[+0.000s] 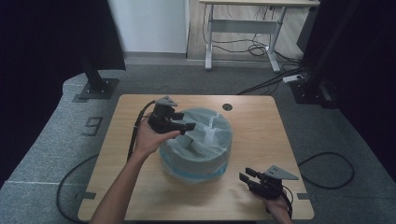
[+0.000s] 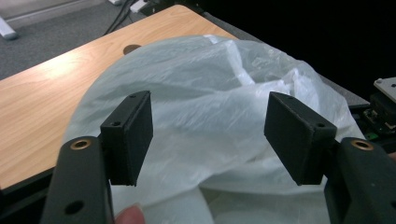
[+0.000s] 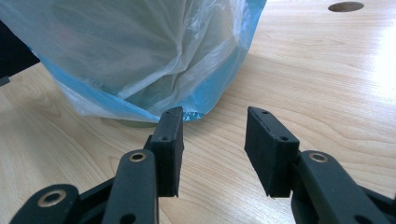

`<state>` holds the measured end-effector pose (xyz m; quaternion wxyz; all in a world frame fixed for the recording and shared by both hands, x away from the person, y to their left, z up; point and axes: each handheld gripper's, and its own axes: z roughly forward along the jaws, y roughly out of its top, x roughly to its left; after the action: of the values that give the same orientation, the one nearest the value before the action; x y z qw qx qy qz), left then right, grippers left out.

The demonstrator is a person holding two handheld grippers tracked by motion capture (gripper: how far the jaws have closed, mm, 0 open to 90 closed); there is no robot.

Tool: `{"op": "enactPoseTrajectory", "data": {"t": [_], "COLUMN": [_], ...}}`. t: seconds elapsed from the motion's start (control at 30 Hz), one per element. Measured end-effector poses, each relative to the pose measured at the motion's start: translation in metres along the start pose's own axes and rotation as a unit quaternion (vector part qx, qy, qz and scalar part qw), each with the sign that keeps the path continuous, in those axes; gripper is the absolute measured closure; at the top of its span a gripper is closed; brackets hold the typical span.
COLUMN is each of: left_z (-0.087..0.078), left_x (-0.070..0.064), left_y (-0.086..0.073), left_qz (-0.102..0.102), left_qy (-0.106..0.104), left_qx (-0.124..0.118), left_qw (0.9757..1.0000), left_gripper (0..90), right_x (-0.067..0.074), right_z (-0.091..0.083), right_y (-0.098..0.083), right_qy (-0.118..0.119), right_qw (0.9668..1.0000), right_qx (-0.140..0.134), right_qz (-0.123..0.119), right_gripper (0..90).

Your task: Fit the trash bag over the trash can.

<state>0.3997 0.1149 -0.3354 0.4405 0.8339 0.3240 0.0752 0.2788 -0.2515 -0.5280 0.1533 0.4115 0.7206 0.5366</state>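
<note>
We see the left gripper parted over the bagged bin, right gripper parted near the table edge, blue bag hem seen close from the right gripper view

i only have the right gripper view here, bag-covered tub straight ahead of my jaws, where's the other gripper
Observer: The left gripper hangs over the tub's near-left rim in the high view, jaws pointing across the top.
Operator: holding the bag?
Observer: No. In the left gripper view its jaws stand apart with the white bag behind them, nothing pinched.
Operator: what's the top of the tub look like
Observer: The bag liner sags down inside the tub, with a loose crumpled fold standing up near the middle.
Operator: and my gripper from above?
Observer: The right gripper rests low at the table's near-right corner, apart from the tub, jaws open and aimed at it.
</note>
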Motion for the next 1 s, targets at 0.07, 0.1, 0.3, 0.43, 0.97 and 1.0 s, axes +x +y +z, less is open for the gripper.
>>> {"op": "enactPoseTrajectory", "data": {"t": [0.07,0.1,0.3,0.43,0.97,1.0], "left_z": [0.005,0.008,0.029,0.042,0.065,0.069], "left_x": [-0.002,-0.003,-0.013,-0.018,-0.018,-0.017], "left_y": [0.005,0.008,0.021,0.025,0.043,0.042], "left_qz": [-0.002,-0.005,-0.001,0.001,0.018,0.019], "left_qy": [-0.007,-0.010,-0.028,-0.041,0.013,0.015], "left_qx": [0.004,0.004,0.022,0.040,0.032,0.043], "left_qw": [1.0000,0.9999,0.9993,0.9984,0.9992,0.9988], "left_gripper": [32.6,32.7,33.2,33.2,35.8,35.6], "right_x": [0.000,0.000,-0.001,-0.002,-0.001,0.000], "right_z": [0.001,0.001,-0.002,-0.003,-0.002,-0.002], "right_y": [0.000,0.000,0.001,0.002,0.004,0.004], "right_qy": [0.001,0.002,0.001,0.002,0.009,0.010], "right_qw": [1.0000,1.0000,1.0000,1.0000,1.0000,0.9999], "right_qx": [0.003,0.004,-0.001,-0.003,0.003,0.004], "right_qz": [-0.001,0.000,0.002,0.003,-0.002,-0.004], "right_gripper": [56.1,56.1,56.1,56.4,56.8,56.8]}}
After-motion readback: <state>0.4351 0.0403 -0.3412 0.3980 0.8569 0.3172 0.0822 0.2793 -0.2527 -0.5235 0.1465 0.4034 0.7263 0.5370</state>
